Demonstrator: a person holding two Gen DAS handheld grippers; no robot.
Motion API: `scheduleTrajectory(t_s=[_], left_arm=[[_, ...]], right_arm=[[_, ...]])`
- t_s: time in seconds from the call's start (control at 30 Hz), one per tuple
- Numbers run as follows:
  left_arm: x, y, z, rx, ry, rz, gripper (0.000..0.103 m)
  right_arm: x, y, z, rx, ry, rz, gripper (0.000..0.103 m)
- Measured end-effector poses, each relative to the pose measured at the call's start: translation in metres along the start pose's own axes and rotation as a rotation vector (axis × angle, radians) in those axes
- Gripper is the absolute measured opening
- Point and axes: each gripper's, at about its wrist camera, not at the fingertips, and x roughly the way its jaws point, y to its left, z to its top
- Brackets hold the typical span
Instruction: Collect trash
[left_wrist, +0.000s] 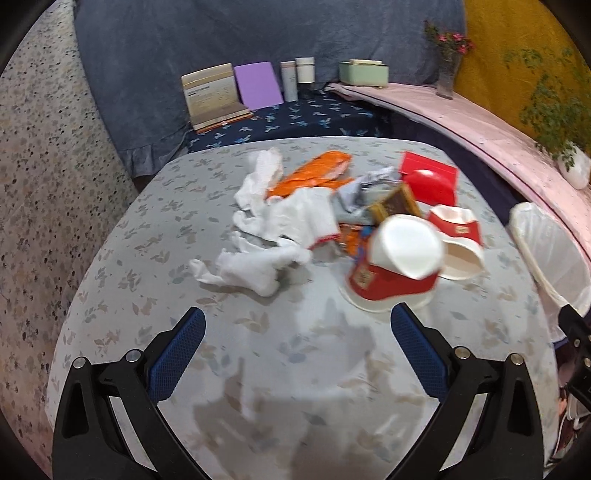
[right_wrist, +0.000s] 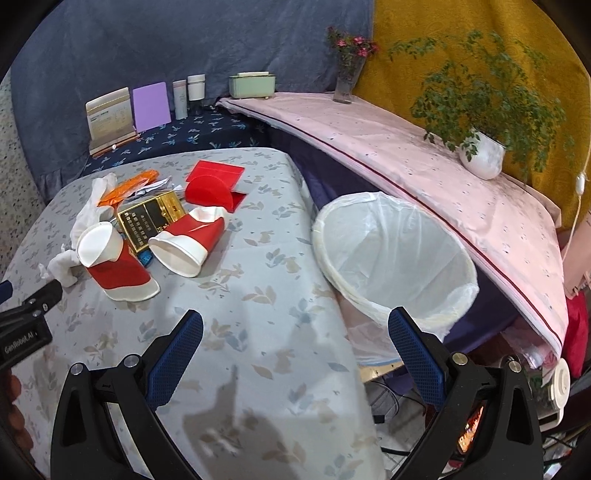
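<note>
Trash (left_wrist: 332, 206) lies heaped on the far table (left_wrist: 258, 369); the lined bin (right_wrist: 395, 258) stands right. Left gripper (left_wrist: 297, 332) and right gripper (right_wrist: 295, 332) gape wide, empty.

Leaf-print table (right_wrist: 266, 258), 2 red cups (right_wrist: 110, 266), tissues (left_wrist: 258, 240), possibly wrappers (left_wrist: 314, 173)

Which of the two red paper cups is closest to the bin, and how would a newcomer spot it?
On the floral table, look in the trash pile left of the white-lined bin. The cup lies on its side, mouth facing you; the other red cup sits farther left, crushed.
</note>
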Motion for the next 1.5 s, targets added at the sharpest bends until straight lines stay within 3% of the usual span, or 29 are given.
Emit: scheduleTrajectory(t_s=[0.2, 0.37, 0.6, 0.7, 0.77, 0.83, 0.9, 0.97, 1.07, 1.23, 1.5], left_arm=[[0.035, 0.028, 0.009, -0.007, 0.017, 0.013, 0.096], [0.064, 0.045, 0.017, -0.01, 0.039, 0.017, 0.096], [0.092, 0.059, 0.027, -0.035, 0.068, -0.03, 0.095], [0.102, 0.059, 0.028, -0.025, 0.089, -0.064, 0.083], [0.107, 0.059, 0.028, -0.021, 0.106, -0.092, 0.067], [0.11, 0.059, 0.029, -0.026, 0.118, -0.109, 0.058], [0.111, 0.061, 0.029, -0.035, 0.126, -0.122, 0.048], [0.11, 0.061, 0.028, -0.041, 0.13, -0.128, 0.031], [0.107, 0.063, 0.028, -0.059, 0.138, -0.139, 0.02], [0.089, 0.062, 0.029, -0.067, 0.115, -0.14, 0.016], [0.043, 0.048, 0.038, -0.066, 0.043, -0.171, 0.016]], right_arm=[[0.031, 0.033, 0.012, -0.044, 0.023, 0.026, 0.089], [0.06, 0.057, 0.021, -0.06, 0.055, 0.059, 0.077], [0.096, 0.082, 0.032, -0.072, 0.097, 0.09, 0.061], [0.108, 0.089, 0.035, -0.074, 0.106, 0.096, 0.052], [0.114, 0.09, 0.036, -0.071, 0.117, 0.104, 0.044], [0.117, 0.091, 0.036, -0.061, 0.125, 0.121, 0.031], [0.119, 0.091, 0.038, -0.053, 0.12, 0.124, 0.024], [0.117, 0.089, 0.039, -0.048, 0.111, 0.126, 0.018], [0.111, 0.085, 0.041, -0.039, 0.092, 0.126, 0.011], [0.098, 0.076, 0.044, -0.023, 0.065, 0.124, 0.004], [0.067, 0.048, 0.045, 0.017, 0.015, 0.116, 0.003]])
